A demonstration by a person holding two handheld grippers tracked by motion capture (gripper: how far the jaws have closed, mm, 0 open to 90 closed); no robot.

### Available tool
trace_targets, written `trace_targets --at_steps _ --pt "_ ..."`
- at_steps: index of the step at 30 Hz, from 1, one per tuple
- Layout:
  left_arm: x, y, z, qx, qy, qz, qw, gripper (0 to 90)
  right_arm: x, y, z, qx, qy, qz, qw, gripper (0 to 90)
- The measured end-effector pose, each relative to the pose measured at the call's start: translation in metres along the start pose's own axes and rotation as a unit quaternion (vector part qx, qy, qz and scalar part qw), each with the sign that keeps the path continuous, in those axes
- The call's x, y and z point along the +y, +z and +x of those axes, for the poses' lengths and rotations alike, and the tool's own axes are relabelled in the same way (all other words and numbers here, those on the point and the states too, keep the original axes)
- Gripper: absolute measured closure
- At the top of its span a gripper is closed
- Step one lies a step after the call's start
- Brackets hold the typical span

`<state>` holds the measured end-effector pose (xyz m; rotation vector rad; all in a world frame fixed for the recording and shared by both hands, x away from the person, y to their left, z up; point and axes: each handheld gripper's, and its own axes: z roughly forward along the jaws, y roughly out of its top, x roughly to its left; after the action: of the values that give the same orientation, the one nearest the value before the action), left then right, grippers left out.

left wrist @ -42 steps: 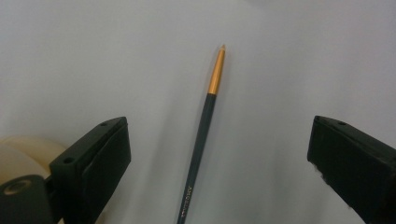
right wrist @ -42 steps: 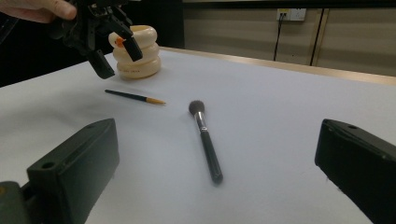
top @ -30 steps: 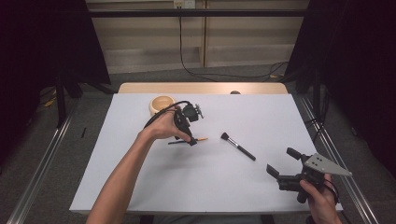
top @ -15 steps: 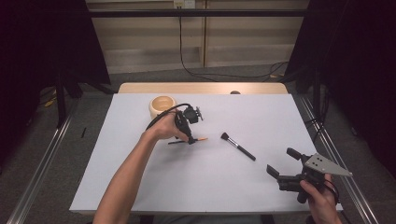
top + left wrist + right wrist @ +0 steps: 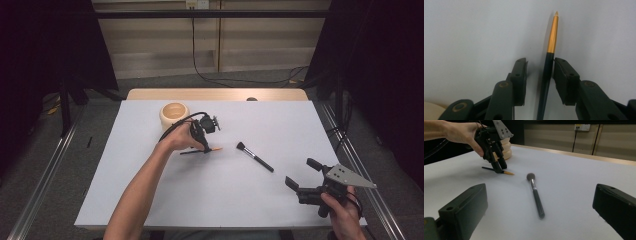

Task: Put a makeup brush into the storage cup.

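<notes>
A thin brush [image 5: 552, 37] with a dark handle and gold ferrule lies on the white table sheet [image 5: 250, 210]. My left gripper [image 5: 540, 65] points down over it, and its jaws have just been closing with the handle between them. One pad is against the handle while a gap remains at the other pad. From above, that left gripper [image 5: 205, 149] stands over the thin brush [image 5: 216, 149]. A larger black makeup brush [image 5: 255, 157] lies to the right. My right gripper [image 5: 302, 173] hovers open and empty at the near right.
A pale wooden cup [image 5: 173, 112] stands just behind the left hand, close to the gripper's cable. In the right gripper view the makeup brush [image 5: 535, 193] lies ahead between the jaws, with the left gripper [image 5: 499, 168] and cup [image 5: 506, 147] farther off.
The left hand has sunk a little toward the table, over the thin brush. The right hand and the makeup brush have stayed where they were.
</notes>
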<state>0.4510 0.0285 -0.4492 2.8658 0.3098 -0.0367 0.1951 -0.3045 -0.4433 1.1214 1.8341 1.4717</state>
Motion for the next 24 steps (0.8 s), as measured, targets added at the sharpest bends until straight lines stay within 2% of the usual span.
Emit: trace_targets --at_steps 1,2,4,5,6,7,8,9,13,20,24 --pt "0.0008 -0.0002 -0.0004 0.000 0.003 0.003 1.0000 63.0 -0.0001 0.0000 -0.0001 0.000 0.001 0.000 1.0000 0.0" --pt "0.0010 0.0009 -0.0021 0.004 -0.003 -0.001 1.0000 63.0 -0.0001 0.0001 -0.0004 -0.001 0.001 0.000 1.0000 0.0" --pt "0.0016 0.0001 -0.0018 0.002 0.007 0.005 1.0000 63.7 0.0000 0.0001 -0.0004 0.000 0.001 -0.001 1.0000 0.0" --pt "0.0019 0.0003 -0.0023 0.002 0.007 0.004 1.0000 68.1 0.0000 0.0001 -0.0001 0.000 0.001 0.000 1.0000 0.0" --pt "0.0021 0.0012 -0.0038 0.001 0.003 0.001 1.0000 68.1 0.0000 0.0001 -0.0001 0.000 0.001 0.000 1.0000 0.0" --pt "0.0028 0.0010 -0.0041 0.002 0.008 0.006 0.9999 69.6 0.0000 0.0003 -0.0003 0.002 0.001 0.000 1.0000 0.0" --pt "0.0035 0.0008 -0.0050 0.001 0.012 0.010 0.9999 74.9 0.0000 0.0006 -0.0006 0.000 0.004 -0.001 1.0000 0.0" --pt "0.0043 0.0009 -0.0057 -0.003 0.015 0.013 0.9998 74.9 0.0000 0.0006 -0.0006 0.000 0.004 -0.001 1.0000 0.0" --pt "0.0061 0.0016 -0.0050 -0.009 0.008 0.020 0.9997 78.7 0.0001 0.0003 -0.0005 0.001 0.002 -0.001 1.0000 0.0" --pt "0.0040 0.0018 -0.0013 -0.017 -0.013 0.012 0.9997 83.3 0.0001 0.0010 0.0003 0.002 0.003 0.000 1.0000 0.0" --pt "0.0046 0.0023 -0.0010 -0.018 -0.016 0.012 0.9996 83.6 -0.0002 0.0018 0.0017 0.006 0.001 0.003 1.0000 0.0"
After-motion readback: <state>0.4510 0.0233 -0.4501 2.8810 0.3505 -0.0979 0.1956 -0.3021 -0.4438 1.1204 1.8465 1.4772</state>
